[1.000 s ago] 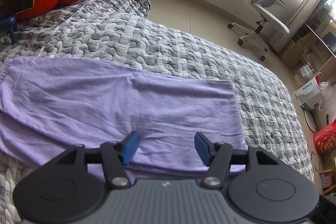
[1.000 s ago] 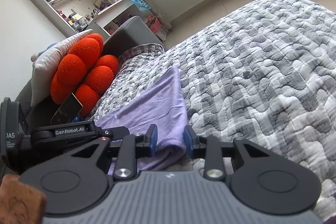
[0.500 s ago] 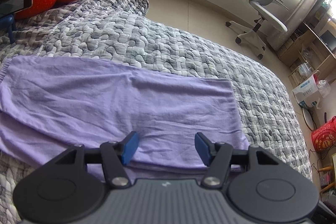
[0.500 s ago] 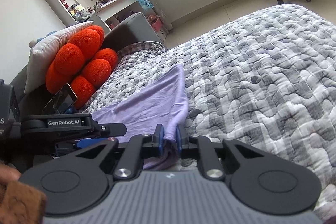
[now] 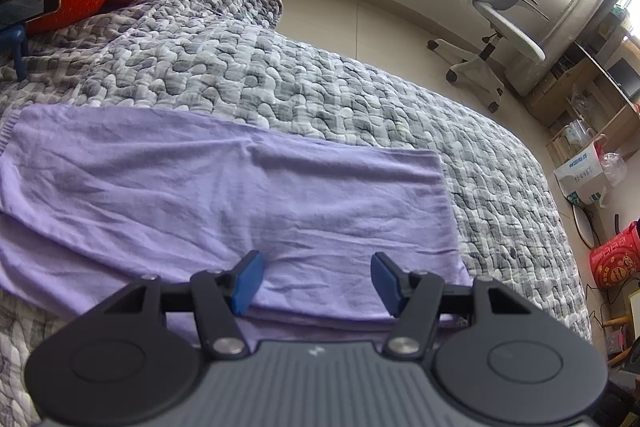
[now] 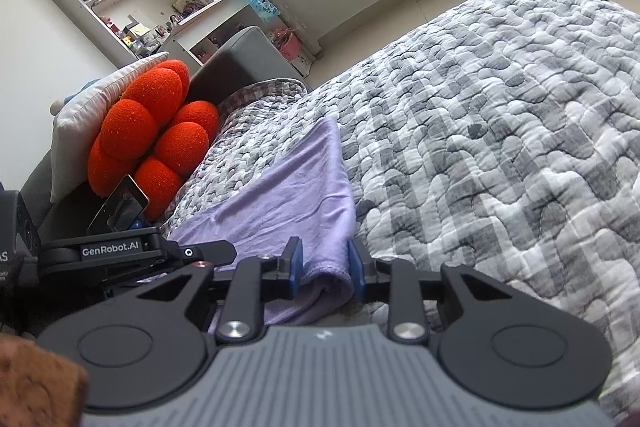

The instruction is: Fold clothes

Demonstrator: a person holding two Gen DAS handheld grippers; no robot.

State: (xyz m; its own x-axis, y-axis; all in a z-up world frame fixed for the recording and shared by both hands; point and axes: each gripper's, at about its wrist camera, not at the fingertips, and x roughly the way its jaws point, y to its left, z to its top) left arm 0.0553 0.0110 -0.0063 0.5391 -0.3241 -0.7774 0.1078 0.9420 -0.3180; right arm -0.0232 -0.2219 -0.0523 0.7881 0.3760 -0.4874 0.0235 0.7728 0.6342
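A lilac garment [image 5: 224,195] lies folded lengthwise in a long strip on the grey quilted bed [image 5: 320,95]. My left gripper [image 5: 316,281] is open, its blue pads just above the strip's near edge, holding nothing. In the right wrist view the garment [image 6: 288,203] runs away from me. My right gripper [image 6: 325,267] stands partly open with the garment's near corner bunched between its blue pads; the pads sit close to the cloth on both sides without pressing it flat. The left gripper's body [image 6: 120,255] shows at the left of that view.
An orange ball cushion [image 6: 152,139] and a white pillow [image 6: 92,111] lean on the grey headboard [image 6: 240,55]. A phone [image 6: 118,209] stands on a blue holder beside them. An office chair [image 5: 500,11], boxes and bags [image 5: 580,171] stand on the floor beyond the bed.
My right gripper closed on the garment's corner half a second ago and has now widened again. The left gripper has hardly moved and stays open.
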